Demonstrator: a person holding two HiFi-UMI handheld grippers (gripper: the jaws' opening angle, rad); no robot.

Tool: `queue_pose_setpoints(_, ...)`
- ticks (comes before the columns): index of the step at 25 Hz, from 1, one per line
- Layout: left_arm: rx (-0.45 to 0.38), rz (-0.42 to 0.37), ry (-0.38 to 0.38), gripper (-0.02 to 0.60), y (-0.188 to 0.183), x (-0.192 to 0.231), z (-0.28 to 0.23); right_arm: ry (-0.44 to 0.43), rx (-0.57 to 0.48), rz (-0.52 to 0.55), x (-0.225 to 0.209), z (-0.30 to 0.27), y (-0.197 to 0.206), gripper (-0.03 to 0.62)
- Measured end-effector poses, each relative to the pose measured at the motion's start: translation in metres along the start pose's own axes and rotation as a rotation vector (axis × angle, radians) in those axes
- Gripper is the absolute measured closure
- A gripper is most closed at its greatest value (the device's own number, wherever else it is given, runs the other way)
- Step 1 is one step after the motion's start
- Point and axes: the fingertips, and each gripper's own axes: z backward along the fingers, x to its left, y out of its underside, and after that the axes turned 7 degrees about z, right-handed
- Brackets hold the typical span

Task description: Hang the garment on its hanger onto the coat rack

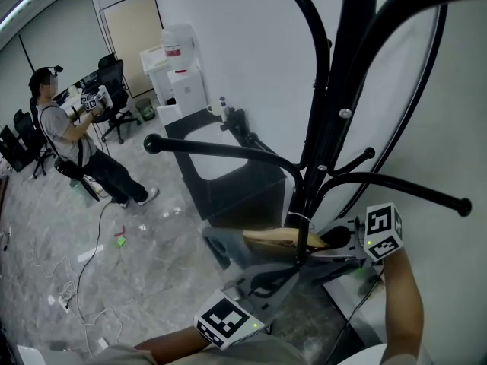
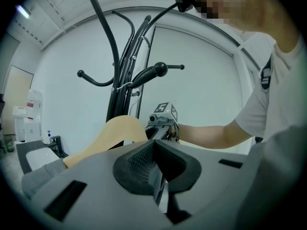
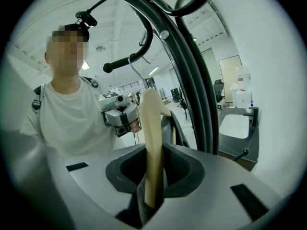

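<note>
- Head view: the left tongs (image 1: 270, 280) sat nearest; the wooden hanger (image 1: 283, 237) lay crosswise at the coat rack (image 1: 346, 67), one end in the right tongs (image 1: 336, 239).
- Left gripper view: its tongs were pinched together; the garment (image 2: 41, 172) hung leftward.
- Right gripper view: tongs narrowly parted, hanger upright between them, seemingly unpressed.

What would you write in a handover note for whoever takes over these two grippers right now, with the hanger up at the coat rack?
Left gripper: jaws together, nothing clearly between them.
Right gripper: jaws apart around one arm of the wooden hanger, apparently not pressing it.
Things: the grey garment is on the hanger, close to the coat rack pole. The wire hook seems to lie over a lower rack arm.
Done: probably hung.
Left: check that the hook sits securely, then draw both grippers clear.
</note>
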Motion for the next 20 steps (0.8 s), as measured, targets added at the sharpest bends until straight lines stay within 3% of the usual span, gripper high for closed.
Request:
queue_pose_setpoints(7, -0.003, -0.007, 0.015, 0.577, -0.002, -0.005, -0.002, 0.132, 0.039, 0.042, 0.000, 0.014, -0.011, 0.492)
queue_pose_setpoints(13, -0.009, -0.014, 0.025, 0.577, -0.004, -0.009, 0.004, 0.335, 0.042, 0.112, -0.006, 0.026, -0.029, 0.484)
queue_pose_setpoints(20, -0.011, -0.001, 0.030, 0.577, -0.004, -0.008, 0.010, 0.521, -0.010, 0.248, 0.016, 0.035, -0.062, 0.485)
